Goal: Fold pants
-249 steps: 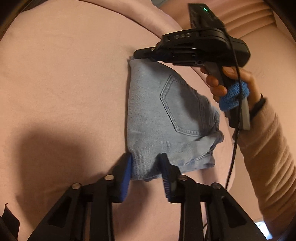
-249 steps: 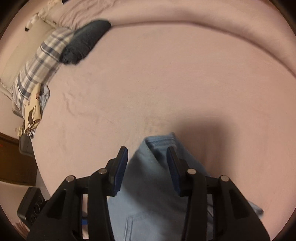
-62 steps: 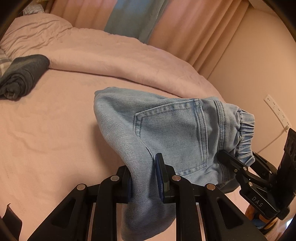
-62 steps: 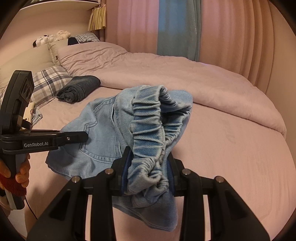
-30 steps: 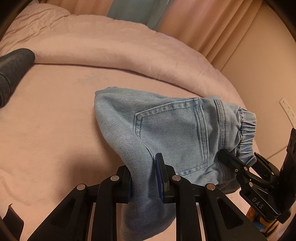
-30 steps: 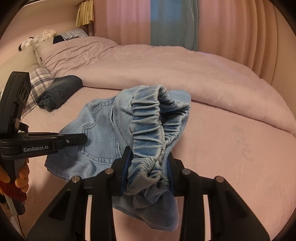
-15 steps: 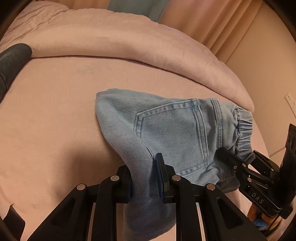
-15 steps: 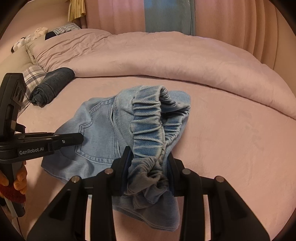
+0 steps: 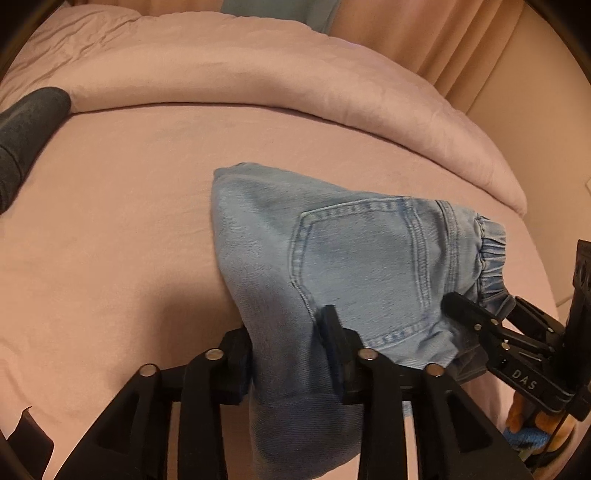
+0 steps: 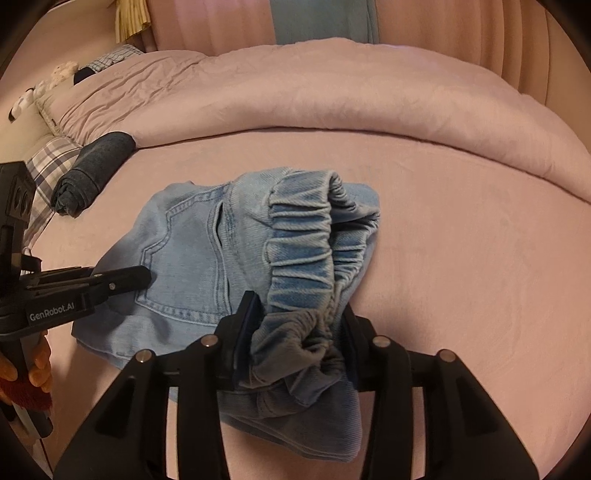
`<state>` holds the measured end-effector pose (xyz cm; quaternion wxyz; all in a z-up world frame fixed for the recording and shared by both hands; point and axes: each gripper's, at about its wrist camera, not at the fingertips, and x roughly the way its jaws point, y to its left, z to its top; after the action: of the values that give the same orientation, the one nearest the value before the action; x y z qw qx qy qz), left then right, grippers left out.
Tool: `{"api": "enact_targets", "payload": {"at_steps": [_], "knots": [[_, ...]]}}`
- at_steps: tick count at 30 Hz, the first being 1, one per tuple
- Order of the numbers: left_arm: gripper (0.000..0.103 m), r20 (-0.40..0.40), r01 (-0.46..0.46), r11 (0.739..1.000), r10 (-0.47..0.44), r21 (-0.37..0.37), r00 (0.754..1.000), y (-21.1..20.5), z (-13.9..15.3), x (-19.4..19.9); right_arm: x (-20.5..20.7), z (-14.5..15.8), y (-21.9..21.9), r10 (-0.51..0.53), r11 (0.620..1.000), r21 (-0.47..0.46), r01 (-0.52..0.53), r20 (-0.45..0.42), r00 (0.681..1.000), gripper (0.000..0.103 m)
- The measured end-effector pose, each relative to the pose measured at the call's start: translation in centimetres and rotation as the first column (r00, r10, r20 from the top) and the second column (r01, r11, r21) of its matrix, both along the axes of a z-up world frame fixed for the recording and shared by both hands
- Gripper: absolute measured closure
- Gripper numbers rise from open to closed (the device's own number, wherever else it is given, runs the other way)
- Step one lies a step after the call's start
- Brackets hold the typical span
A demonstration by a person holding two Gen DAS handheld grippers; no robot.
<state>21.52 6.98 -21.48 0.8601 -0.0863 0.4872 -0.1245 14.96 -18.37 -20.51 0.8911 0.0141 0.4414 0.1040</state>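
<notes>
Folded light-blue denim pants point(image 9: 343, 266) with a stitched back patch pocket and a gathered elastic waistband, held as a compact bundle between two black tools above the pink bed point(image 9: 110, 221). The left hand-held gripper point(image 9: 286, 345) pinches the folded edge of the pants on the pocket side, its blue-lined fingers pressed into the cloth; the right hand-held gripper point(image 10: 295, 332) pinches the bunched waistband end, which puckers into tight ridges between its fingers. In the right wrist view the left tool enters beside the pants from the left, its tip lying against the pocket seam. Whether the far corner of the pants touches the sheet or hangs just above it cannot be told; the lower folds droop behind both pairs of fingers and are hidden there. The person's hands are mostly cut off at the frame edges. Beyond the pants a thick pink duvet point(image 10: 332, 92) lies rolled back across the bed; to the left of the pants, well apart, rests a rolled dark-grey garment point(image 10: 94, 171), beside a plaid pillow point(image 10: 48, 166). Pink curtains point(image 10: 461, 33) with a blue panel hang behind the duvet.
</notes>
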Motion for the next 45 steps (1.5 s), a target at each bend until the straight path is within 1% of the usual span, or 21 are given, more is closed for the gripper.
{"api": "enact_targets", "payload": {"at_steps": [3,7,9,11,13,14,16,18,20,21,23,25,28,32,34,35,37,39,41,43,45], "knots": [[0.062,0.007,-0.016,0.999,0.016,0.028,1.0,0.0,0.5,-0.2,0.2,-0.3,-0.6,-0.025,1.0,0.014,0.025,-0.029,0.999,0.049],[0.062,0.054,-0.052,0.995,0.048,0.084,0.997,0.2,1.8,-0.9,-0.4,-0.1,-1.3,-0.06,0.998,0.021,0.061,-0.035,0.998,0.046],[0.062,0.087,-0.052,0.994,0.043,0.096,0.995,0.2,2.7,-1.5,-1.1,0.8,-1.9,-0.082,0.996,0.018,0.082,-0.011,0.997,0.045],[0.062,0.126,-0.033,0.994,0.019,0.107,0.992,-0.3,3.4,-2.2,-1.7,1.8,-2.2,-0.104,0.995,-0.007,0.104,0.036,0.994,0.044],[0.062,0.155,0.015,0.993,-0.033,0.116,0.987,-1.3,3.8,-2.8,-2.3,3.0,-2.3,-0.107,0.994,-0.017,0.11,0.106,0.989,0.045],[0.062,0.159,0.037,0.992,-0.057,0.125,0.986,-1.9,3.8,-3.0,-2.4,3.4,-2.3,-0.101,0.995,-0.012,0.103,0.13,0.986,0.044],[0.062,0.157,0.077,0.986,-0.1,0.151,0.982,-3.0,3.4,-3.3,-2.3,4.3,-1.9,-0.061,0.998,0.015,0.059,0.171,0.983,0.048],[0.062,0.136,0.106,0.98,-0.13,0.171,0.982,-4.1,2.4,-3.0,-1.7,4.3,-1.1,-0.032,1.0,0.004,0.031,0.169,0.985,0.061],[0.062,0.1,0.118,0.976,-0.138,0.181,0.985,-4.7,1.3,-2.4,-1.0,3.9,-0.2,0.006,1.0,-0.011,-0.004,0.169,0.986,0.063],[0.062,0.085,0.119,0.974,-0.137,0.191,0.987,-4.8,0.6,-2.1,-0.5,3.4,0.4,0.025,0.999,-0.034,-0.02,0.159,0.987,0.065],[0.062,0.079,0.125,0.972,-0.143,0.198,0.987,-5.0,-0.1,-2.1,0.4,2.1,1.3,0.04,0.996,-0.088,-0.03,0.12,0.992,0.066],[0.062,0.079,0.131,0.972,-0.149,0.195,0.986,-5.0,-0.5,-1.9,1.1,0.9,1.6,0.05,0.992,-0.122,-0.041,0.075,0.996,0.065],[0.062,0.072,0.133,0.975,-0.148,0.178,0.986,-5.0,-0.4,-1.9,1.3,0.3,1.1,0.056,0.991,-0.127,-0.048,0.061,0.997,0.065],[0.062,0.066,0.118,0.982,-0.129,0.147,0.989,-4.6,0.3,-1.9,1.3,0.8,0.9,0.066,0.991,-0.124,-0.059,0.047,0.997,0.064],[0.062,0.087,0.094,0.99,-0.103,0.107,0.991,-3.6,1.1,-2.0,1.3,1.1,0.8,0.061,0.992,-0.111,-0.054,0.057,0.997,0.064],[0.062,0.105,0.075,0.992,-0.087,0.105,0.991,-3.4,1.6,-2.0,1.0,1.4,0.7,0.055,0.994,-0.1,-0.049,0.064,0.996,0.064],[0.062,0.109,0.059,0.992,-0.071,0.111,0.991,-3.0,1.7,-1.9,-0.3,2.4,0.1,0.042,0.998,-0.057,-0.037,0.09,0.995,0.066],[0.062,0.077,0.049,0.991,-0.059,0.128,0.995,-2.9,1.0,-1.4,-1.4,2.9,-0.2,0.035,0.999,-0.037,-0.032,0.101,0.994,0.065],[0.062,0.055,0.051,0.988,-0.06,0.142,0.997,-3.2,0.0,-1.1,-1.9,2.6,-0.2,0.042,0.999,-0.022,-0.04,0.085,0.995,0.064],[0.062,0.044,0.057,0.984,-0.065,0.168,0.997,-3.7,-0.5,-0.8,-1.9,1.5,0.0,0.048,0.998,-0.041,-0.046,0.055,0.997,0.065],[0.061,0.046,0.061,0.982,-0.071,0.177,0.996,-4.2,-0.5,-0.6,-1.7,0.4,0.3,0.045,0.997,-0.061,-0.043,0.035,0.998,0.065]]}}
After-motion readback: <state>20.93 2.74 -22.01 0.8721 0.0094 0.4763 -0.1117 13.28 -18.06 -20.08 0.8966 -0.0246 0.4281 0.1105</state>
